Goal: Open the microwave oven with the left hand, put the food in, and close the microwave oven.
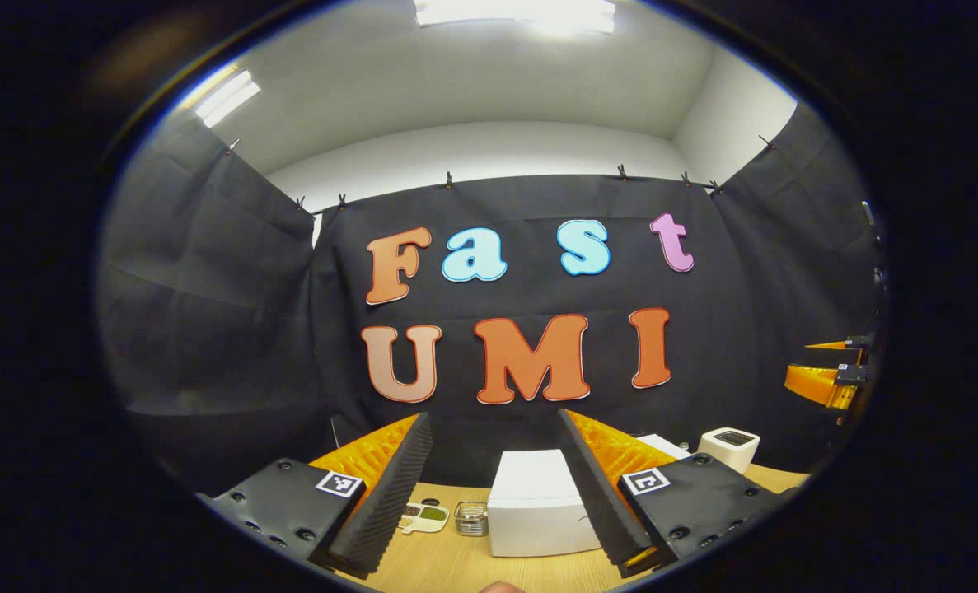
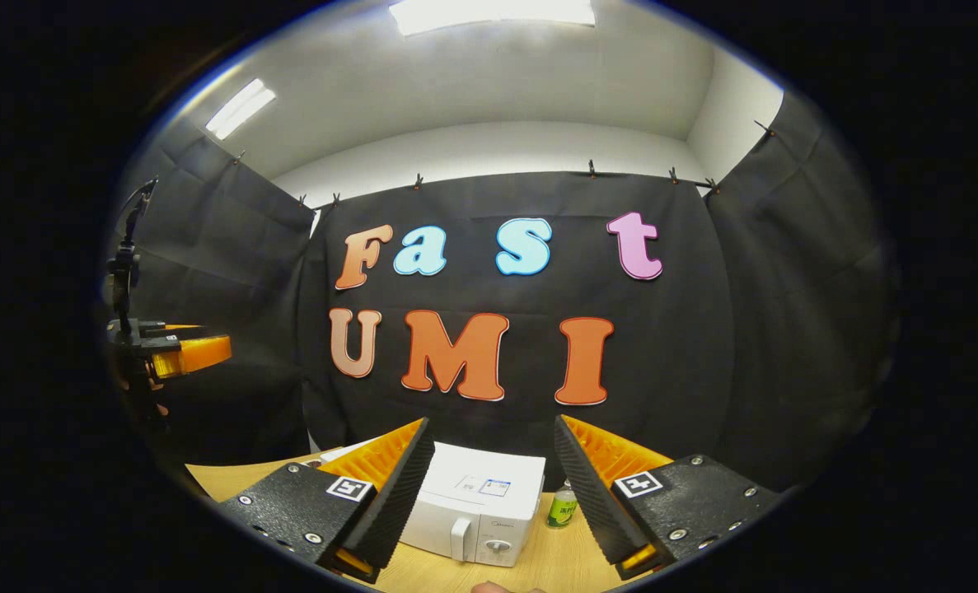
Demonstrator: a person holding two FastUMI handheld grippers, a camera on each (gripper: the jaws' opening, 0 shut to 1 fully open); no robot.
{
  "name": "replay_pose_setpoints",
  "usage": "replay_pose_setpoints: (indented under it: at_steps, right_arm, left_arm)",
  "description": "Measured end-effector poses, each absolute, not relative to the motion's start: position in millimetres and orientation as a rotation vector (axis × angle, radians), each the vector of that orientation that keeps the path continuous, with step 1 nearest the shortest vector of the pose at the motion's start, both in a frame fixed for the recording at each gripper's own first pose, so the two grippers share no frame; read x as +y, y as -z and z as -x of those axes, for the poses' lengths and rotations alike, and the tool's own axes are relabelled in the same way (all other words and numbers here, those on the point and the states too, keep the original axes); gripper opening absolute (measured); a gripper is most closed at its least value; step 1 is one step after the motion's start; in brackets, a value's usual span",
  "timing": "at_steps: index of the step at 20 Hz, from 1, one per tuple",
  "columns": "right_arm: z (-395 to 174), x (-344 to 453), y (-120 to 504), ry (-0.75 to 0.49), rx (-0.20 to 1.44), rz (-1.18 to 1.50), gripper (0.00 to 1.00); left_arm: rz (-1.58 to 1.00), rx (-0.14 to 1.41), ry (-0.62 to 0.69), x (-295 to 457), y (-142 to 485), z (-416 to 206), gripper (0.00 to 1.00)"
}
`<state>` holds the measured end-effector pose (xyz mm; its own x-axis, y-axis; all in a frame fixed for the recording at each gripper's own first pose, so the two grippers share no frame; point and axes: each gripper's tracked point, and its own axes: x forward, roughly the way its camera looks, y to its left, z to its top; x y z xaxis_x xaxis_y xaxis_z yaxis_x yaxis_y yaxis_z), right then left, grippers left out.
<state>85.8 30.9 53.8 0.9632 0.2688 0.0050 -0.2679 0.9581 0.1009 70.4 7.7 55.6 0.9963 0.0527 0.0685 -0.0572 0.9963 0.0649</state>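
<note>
Both grippers hover with fingers spread wide and empty above the light wooden surface (image 2: 554, 564), where the boxy white microwave oven (image 2: 476, 511) sits door closed between the right gripper (image 2: 493, 494) fingers, left gripper (image 1: 497, 486) alongside

Smooth white plastic microwave oven (image 2: 476, 506) on a matt wood-grain bench (image 2: 554, 564); behind it, wrinkled matt cloth wall (image 2: 752, 346); beside it, glossy bottle (image 2: 563, 506)
</note>
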Motion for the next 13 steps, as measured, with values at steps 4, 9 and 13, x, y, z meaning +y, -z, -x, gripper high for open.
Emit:
replay_pose_setpoints:
  at_steps: [4, 9, 13]
  right_arm:
    - [-83, 38, -55, -0.278, -0.005, -0.094, 0.92]
    - [-76, 54, -53, -0.316, -0.020, -0.070, 0.93]
    - [-74, 58, -53, -0.326, -0.023, -0.069, 0.96]
  left_arm:
    - [-0.069, -0.063, -0.049, 4, -50, -70, 0.95]
    - [-0.068, -0.060, -0.049, 5, -41, -67, 0.96]
    - [-0.060, -0.050, -0.059, 9, -35, -67, 0.95]
